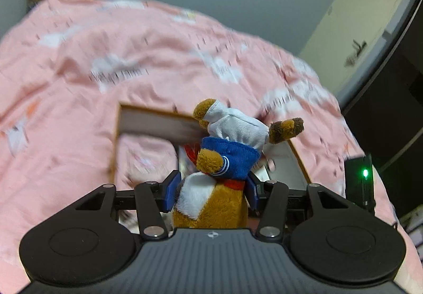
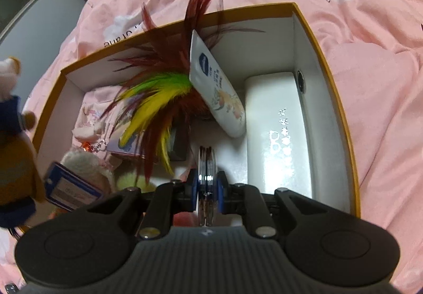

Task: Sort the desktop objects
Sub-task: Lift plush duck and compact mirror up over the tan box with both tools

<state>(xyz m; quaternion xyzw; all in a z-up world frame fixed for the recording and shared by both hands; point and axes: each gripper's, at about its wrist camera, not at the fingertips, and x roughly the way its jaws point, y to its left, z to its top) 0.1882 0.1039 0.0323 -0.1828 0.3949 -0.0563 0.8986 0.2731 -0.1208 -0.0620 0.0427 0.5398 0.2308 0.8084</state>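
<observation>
Left claw (image 1: 211,189) round plush toy (image 1: 227,159), over box (image 1: 117,135).

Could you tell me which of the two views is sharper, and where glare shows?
Left wrist view: motion blur smears the pink bedding, while the plush toy stays sharp. Right wrist view: crisp throughout, with glare on the glossy white case in the box.

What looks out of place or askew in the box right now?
The feathers stick up past the box rim, and the white tube leans tilted against them rather than lying flat. Otherwise nothing looks spilled or damaged.
</observation>
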